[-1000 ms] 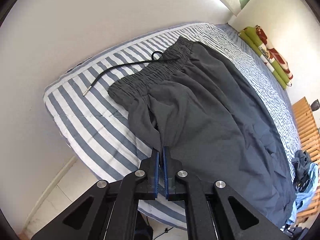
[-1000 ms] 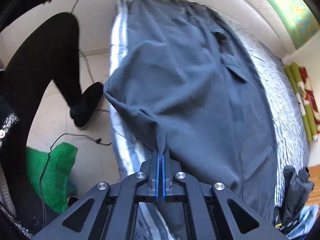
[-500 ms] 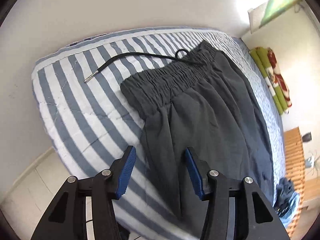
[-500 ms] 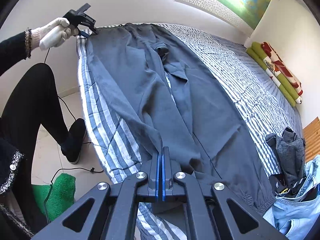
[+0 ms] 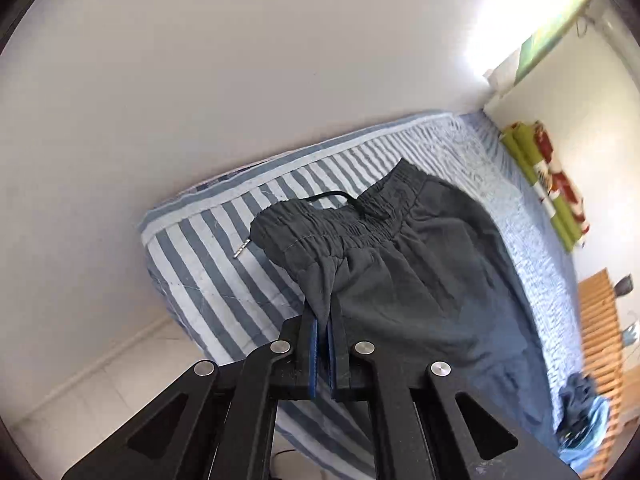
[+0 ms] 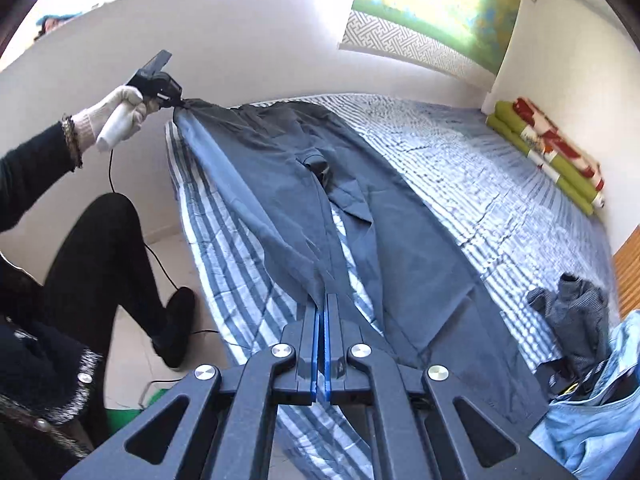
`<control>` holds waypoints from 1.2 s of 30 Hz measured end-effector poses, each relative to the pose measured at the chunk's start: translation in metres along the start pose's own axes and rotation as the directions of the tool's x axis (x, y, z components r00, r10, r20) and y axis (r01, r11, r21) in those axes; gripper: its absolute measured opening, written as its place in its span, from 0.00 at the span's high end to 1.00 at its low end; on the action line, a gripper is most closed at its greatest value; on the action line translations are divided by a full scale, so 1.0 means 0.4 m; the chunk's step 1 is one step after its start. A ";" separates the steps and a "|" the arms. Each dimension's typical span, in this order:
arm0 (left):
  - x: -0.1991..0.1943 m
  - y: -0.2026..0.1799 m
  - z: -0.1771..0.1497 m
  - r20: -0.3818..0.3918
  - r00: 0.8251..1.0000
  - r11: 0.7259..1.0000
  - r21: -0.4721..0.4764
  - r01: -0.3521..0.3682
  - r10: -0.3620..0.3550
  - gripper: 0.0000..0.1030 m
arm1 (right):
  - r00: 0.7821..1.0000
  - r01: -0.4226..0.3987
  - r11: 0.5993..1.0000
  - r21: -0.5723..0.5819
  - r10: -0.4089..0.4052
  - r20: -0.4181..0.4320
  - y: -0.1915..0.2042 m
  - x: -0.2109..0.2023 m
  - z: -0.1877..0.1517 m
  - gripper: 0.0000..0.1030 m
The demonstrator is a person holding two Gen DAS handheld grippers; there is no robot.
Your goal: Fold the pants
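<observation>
No readable text, label, brand, number or sign in either view. Checked: pants [image 5: 404,272] waistband, no tag legible. Striped bedsheet [image 5: 208,264], plain stripes only. Wall hanging [image 6: 432,4], colour patches and a geometric border, no lettering. Rolled blanket [image 6: 548,148] at the wall shows red and white patterning, too small to tell whether it carries writing. Pile of clothes [image 6: 576,320], small yellow marks low down, blurred, unreadable. Gripper bodies unmarked.
</observation>
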State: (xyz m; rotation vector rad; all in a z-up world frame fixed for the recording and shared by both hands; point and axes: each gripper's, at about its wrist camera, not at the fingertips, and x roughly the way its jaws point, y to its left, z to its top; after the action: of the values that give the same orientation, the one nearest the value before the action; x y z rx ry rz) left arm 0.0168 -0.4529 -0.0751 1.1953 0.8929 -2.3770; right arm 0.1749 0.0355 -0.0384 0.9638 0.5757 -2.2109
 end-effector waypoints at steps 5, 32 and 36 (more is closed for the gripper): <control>0.005 -0.094 0.078 0.033 0.998 0.996 0.069 -0.057 0.055 0.97 | 0.999 0.054 0.997 -0.050 -0.054 -0.004 -0.033 0.033 0.066 0.99; 0.660 -0.746 0.334 -0.085 0.954 0.915 0.318 -0.247 0.288 0.78 | 0.922 0.267 0.941 0.209 -0.187 -0.339 -0.590 0.577 0.123 0.98; 0.640 -0.756 0.349 -0.093 0.966 0.941 0.263 -0.211 0.242 0.60 | 0.909 0.262 0.926 0.274 -0.141 -0.392 -0.628 0.597 0.097 0.81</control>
State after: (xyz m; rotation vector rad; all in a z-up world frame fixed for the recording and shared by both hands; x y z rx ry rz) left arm -0.3821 -0.3233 -0.1026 1.4689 0.4638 -2.2952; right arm -0.1456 0.0934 -0.1632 1.5759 0.5058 -2.3714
